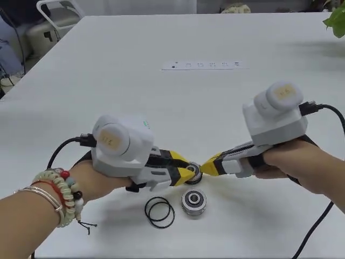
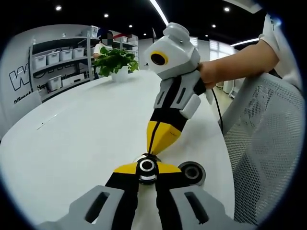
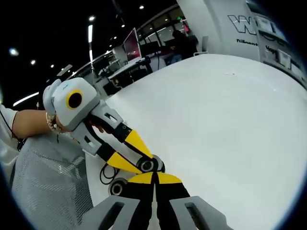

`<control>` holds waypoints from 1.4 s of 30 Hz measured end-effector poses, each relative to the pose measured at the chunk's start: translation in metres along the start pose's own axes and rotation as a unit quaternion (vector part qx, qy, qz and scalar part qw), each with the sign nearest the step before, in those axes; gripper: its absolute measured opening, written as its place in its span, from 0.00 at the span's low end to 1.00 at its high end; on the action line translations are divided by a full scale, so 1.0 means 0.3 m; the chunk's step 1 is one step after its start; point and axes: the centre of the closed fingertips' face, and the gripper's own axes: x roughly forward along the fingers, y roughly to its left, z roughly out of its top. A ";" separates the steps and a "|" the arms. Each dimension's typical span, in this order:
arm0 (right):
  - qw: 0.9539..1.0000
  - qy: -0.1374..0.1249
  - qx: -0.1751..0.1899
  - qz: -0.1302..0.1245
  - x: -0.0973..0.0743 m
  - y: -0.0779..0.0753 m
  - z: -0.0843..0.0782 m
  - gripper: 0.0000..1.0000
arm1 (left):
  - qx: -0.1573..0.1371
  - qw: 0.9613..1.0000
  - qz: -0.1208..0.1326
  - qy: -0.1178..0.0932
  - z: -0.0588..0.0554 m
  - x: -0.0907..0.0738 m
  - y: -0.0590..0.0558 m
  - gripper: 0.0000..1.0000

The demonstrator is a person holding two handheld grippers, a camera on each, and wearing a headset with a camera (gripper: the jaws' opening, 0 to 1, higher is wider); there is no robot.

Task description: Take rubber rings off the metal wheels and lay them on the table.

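Note:
My left gripper (image 1: 188, 174) (image 2: 147, 168) is shut on a small metal wheel (image 1: 194, 172) (image 2: 147, 166) (image 3: 148, 165), held just above the white table (image 1: 178, 102). The wheel wears a black rubber ring on its rim. My right gripper (image 1: 204, 169) (image 3: 154, 175) comes from the right with its jaws shut, tips touching the wheel's rim. Whether they pinch the ring I cannot make out. A second wheel (image 1: 193, 201) (image 2: 192, 172) (image 3: 117, 187) lies flat on the table below them. Two loose black rubber rings (image 1: 159, 211) (image 3: 105, 174) lie overlapped to its left.
A white socket strip (image 1: 206, 65) lies far back on the table. A white chair (image 1: 56, 19) stands at the far left corner and plant leaves (image 1: 337, 21) at the far right. Black cables (image 1: 318, 221) trail from both grippers.

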 end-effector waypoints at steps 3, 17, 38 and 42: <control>1.000 0.000 -0.002 0.000 -0.001 0.001 0.001 0.00 | 0.000 1.000 0.000 0.000 0.000 0.000 -0.001 0.08; 1.000 -0.002 -0.008 0.007 0.001 0.012 0.011 0.00 | 0.001 1.000 0.001 -0.003 0.000 0.000 0.000 0.08; 1.000 -0.026 0.001 0.015 -0.007 0.010 0.053 0.00 | -0.021 1.000 0.003 -0.001 0.005 0.005 0.006 0.08; 0.999 -0.027 0.023 0.022 -0.009 0.008 0.055 0.00 | -0.030 1.000 -0.006 0.003 0.014 -0.006 0.005 0.09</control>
